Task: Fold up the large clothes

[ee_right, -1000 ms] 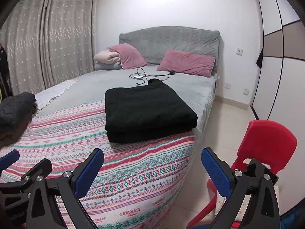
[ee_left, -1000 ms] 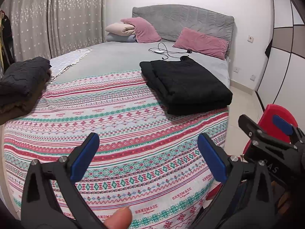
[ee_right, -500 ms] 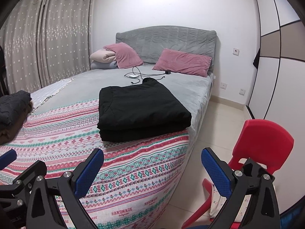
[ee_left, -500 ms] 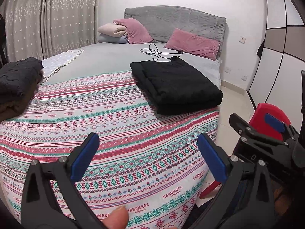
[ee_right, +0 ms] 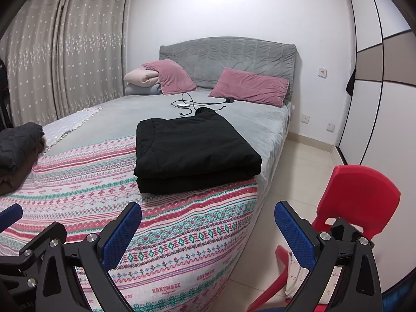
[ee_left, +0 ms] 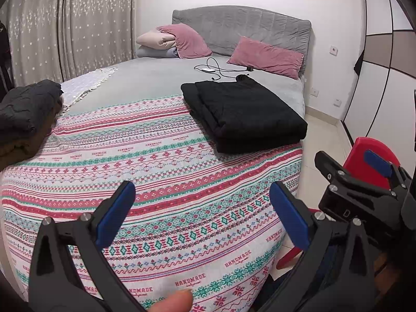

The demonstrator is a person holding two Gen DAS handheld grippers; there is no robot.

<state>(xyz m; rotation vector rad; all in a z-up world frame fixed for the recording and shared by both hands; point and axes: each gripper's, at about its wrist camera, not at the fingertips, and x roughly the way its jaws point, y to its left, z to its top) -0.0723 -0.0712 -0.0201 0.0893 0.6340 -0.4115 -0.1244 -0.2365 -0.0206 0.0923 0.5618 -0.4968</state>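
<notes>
A black garment (ee_left: pixel 244 114) (ee_right: pixel 195 150) lies folded into a thick rectangle on the right side of the bed, partly on the patterned blanket (ee_left: pixel 156 182) (ee_right: pixel 104 182). My left gripper (ee_left: pixel 201 213) hovers open above the blanket's near end, well short of the garment, with nothing between its blue pads. My right gripper (ee_right: pixel 208 230) is open too, held over the bed's right corner and empty; it also shows at the right edge of the left wrist view (ee_left: pixel 364 182). A fingertip (ee_left: pixel 174 303) shows at the bottom of the left wrist view.
A dark pile of clothes (ee_left: pixel 23 114) (ee_right: pixel 18 150) sits at the bed's left edge. A red plastic chair (ee_right: pixel 356 202) stands on the tiled floor right of the bed. Pink pillows (ee_left: pixel 265 57), a charger cable (ee_left: pixel 221 69) and a grey headboard (ee_right: pixel 226 59) are at the far end.
Both grippers have drawn back and risen slightly from the bed, so the folded garment looks farther off. Both have stayed open and empty.
</notes>
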